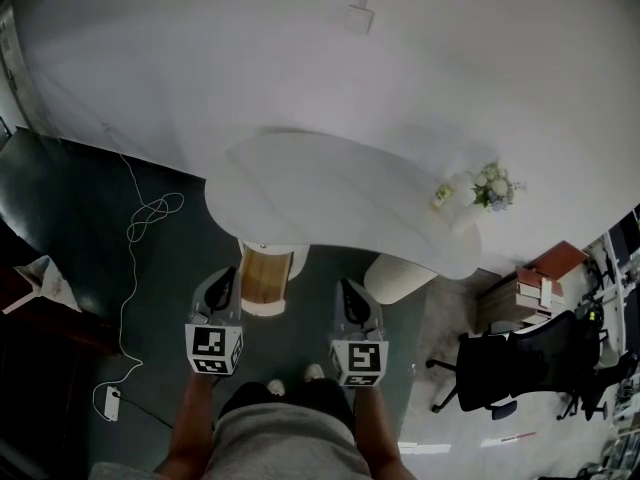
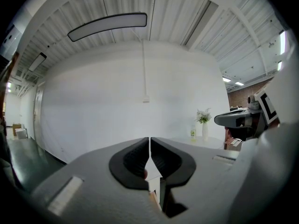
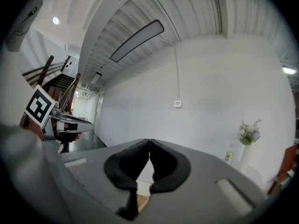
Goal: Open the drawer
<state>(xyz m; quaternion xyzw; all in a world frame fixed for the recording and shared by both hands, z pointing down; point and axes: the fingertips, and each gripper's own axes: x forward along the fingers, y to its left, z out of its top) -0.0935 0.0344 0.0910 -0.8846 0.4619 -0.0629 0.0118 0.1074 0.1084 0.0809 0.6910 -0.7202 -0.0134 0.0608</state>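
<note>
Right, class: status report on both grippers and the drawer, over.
Left gripper shut, empty; right gripper shut, empty. Drawer under table edge, wood inside showing, looks open. Floor cable lies left, nothing blocking.

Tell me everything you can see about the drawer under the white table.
The drawer stands pulled out from under the near edge of the white table, toward the person. Its inside looks like light wood, with nothing showing in it; its front is white and rounded. The left gripper, jaws shut, sits close beside its left side; contact cannot be told.
</note>
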